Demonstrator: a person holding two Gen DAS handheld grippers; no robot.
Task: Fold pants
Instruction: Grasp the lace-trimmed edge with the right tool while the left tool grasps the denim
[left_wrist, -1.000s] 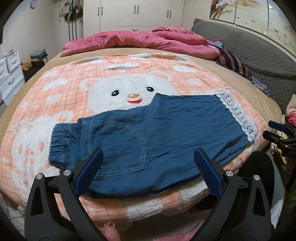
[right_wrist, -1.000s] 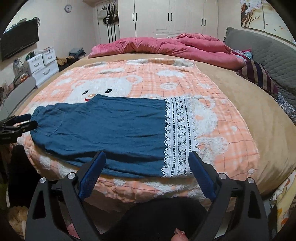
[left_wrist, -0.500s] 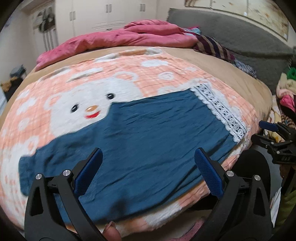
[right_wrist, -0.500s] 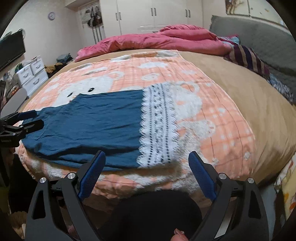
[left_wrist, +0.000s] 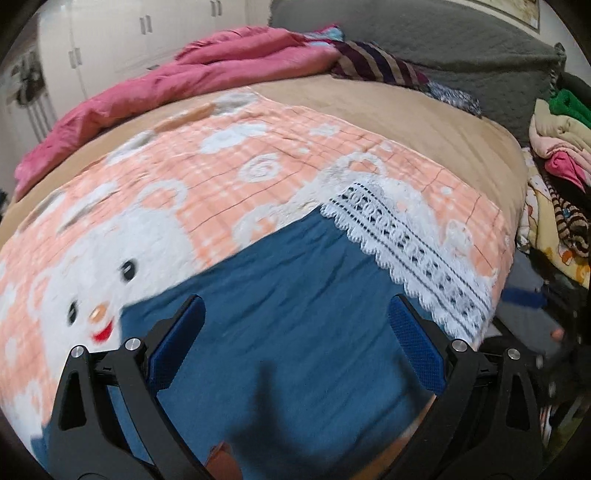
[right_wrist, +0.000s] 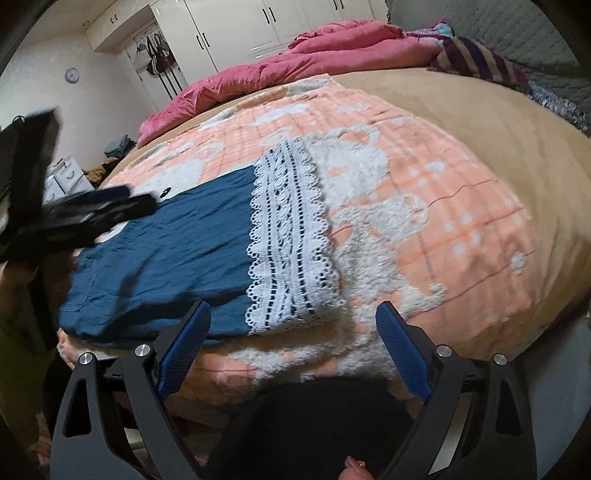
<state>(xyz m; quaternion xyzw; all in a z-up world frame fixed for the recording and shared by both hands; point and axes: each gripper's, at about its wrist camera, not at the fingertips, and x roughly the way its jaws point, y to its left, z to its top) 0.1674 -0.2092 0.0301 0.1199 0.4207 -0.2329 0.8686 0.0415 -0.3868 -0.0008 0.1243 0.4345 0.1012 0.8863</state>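
Blue denim pants (left_wrist: 295, 302) with a white lace hem (left_wrist: 410, 254) lie flat on the peach bear blanket (left_wrist: 236, 173) near the bed's front edge. My left gripper (left_wrist: 295, 325) is open and empty, hovering over the middle of the pants. My right gripper (right_wrist: 291, 332) is open and empty, just off the front edge near the lace hem (right_wrist: 291, 236). The pants (right_wrist: 173, 251) stretch to the left in the right wrist view, where the left gripper (right_wrist: 107, 206) shows blurred above their far end.
A pink duvet (left_wrist: 177, 81) is bunched at the back of the bed. A striped cushion (left_wrist: 373, 66) and grey headboard (left_wrist: 443, 48) stand at right. Piled clothes (left_wrist: 561, 147) sit beside the bed. White wardrobes (right_wrist: 280, 22) and a drawer unit (right_wrist: 66, 177) line the walls.
Both grippers have swung to the right and moved closer over the pants. The left one now hangs over the mid-leg, the right one nearer the lace hem. Both stay open.
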